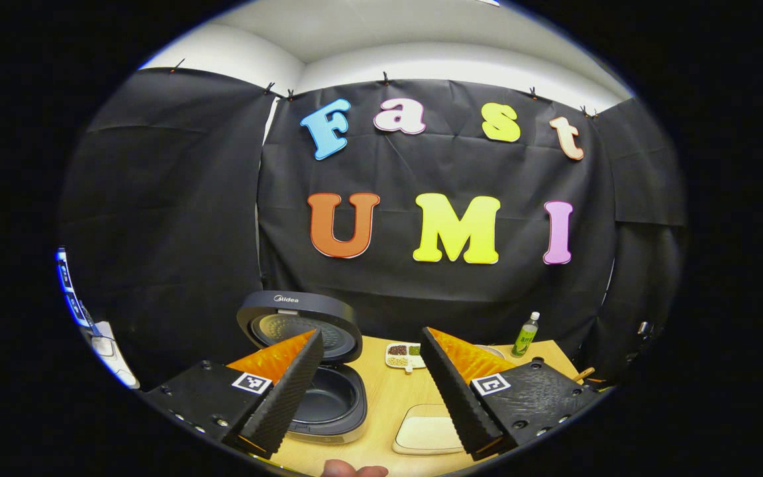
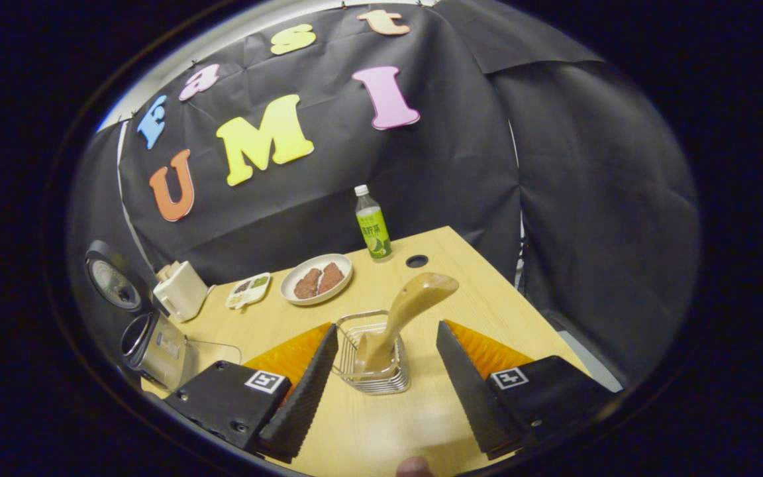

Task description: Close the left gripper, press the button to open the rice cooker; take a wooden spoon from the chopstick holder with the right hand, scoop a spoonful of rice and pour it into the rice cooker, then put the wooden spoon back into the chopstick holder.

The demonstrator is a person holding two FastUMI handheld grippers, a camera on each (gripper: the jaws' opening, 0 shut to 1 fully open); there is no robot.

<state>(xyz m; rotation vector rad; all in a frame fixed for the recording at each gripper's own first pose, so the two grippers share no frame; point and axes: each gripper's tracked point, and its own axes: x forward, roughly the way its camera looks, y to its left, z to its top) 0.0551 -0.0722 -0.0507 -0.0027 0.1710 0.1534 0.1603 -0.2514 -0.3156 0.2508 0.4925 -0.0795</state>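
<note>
Ahead of the left gripper (image 1: 371, 391), down between its spread fingers, the table (image 1: 388, 391) carries the cooker (image 1: 318, 381) with its lid up and the dark pot bare, so the button press looks done and this claw, holding nothing, seems only to wait above. A pale lid-like tray (image 1: 429, 429) lies below its right finger, a small divided dish (image 1: 403, 356) farther out between the fingers, a bottle (image 1: 525, 334) beyond.

The right gripper (image 2: 381, 391) hovers with fingers wide apart and empty, the wire holder (image 2: 371, 354) set squarely between them on the table. The spoon (image 2: 408, 308) stands in that holder, bowl up and leaning off toward the right finger, which offers the shaft for a side pinch. My guess is the grab comes next: the fingers must come lower and close on the shaft without nudging the light holder. Past the holder sits a plate (image 2: 315, 278) of food; I cannot make out where the rice is.
</note>
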